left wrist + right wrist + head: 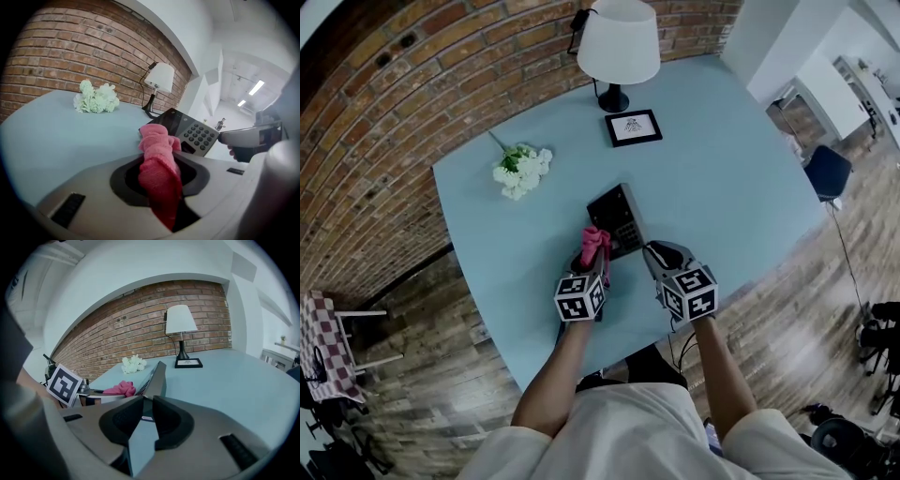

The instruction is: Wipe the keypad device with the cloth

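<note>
The left gripper (159, 180) clamped the pink cloth (157, 150), which looked soft and limp and was best held by its bunched end. The keypad device (194, 133) lay just ahead, probably rigid and light, its near edge pinched between the narrow jaws of the right gripper (144, 414).

Pink cloth (158, 154) beside dark keypad device (617, 217)
The bunched cloth is pinched upright in the left claw (161, 176), near the device's front edge; the device lies on the blue surface (722, 169), grey keypad up.
</note>
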`<control>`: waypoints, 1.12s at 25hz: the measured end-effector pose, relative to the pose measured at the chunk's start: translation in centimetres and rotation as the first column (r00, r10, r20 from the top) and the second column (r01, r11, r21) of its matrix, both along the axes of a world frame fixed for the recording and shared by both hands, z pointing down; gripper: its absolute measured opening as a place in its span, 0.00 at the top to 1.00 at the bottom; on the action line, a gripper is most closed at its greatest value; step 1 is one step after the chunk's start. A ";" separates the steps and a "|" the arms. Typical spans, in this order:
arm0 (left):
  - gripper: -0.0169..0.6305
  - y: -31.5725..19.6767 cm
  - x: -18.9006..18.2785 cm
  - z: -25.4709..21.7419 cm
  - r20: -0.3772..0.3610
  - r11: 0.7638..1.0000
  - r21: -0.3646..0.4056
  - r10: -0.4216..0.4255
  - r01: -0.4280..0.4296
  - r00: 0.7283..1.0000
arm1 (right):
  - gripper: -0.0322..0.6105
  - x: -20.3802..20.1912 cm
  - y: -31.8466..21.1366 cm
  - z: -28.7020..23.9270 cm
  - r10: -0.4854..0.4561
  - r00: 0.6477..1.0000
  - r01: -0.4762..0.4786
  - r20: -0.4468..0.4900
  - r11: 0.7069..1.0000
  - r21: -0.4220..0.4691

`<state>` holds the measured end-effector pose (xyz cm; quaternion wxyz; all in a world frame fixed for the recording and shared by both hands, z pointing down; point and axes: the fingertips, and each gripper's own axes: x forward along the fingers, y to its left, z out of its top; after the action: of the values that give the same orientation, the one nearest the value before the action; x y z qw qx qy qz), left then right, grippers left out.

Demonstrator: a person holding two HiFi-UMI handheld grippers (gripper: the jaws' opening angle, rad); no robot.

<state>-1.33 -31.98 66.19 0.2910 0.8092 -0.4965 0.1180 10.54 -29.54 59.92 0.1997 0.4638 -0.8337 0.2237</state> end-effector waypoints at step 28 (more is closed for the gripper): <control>0.77 13.6 -5.6 -21.6 0.271 0.835 0.407 0.278 -0.371 0.922 | 0.92 1.6 16.5 -17.4 0.297 0.954 -0.299 0.043 0.927 0.228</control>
<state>-6.89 -18.41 44.64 0.0195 0.9109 -0.3918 0.1283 12.15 -13.04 42.53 0.1046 0.6041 -0.7748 0.1544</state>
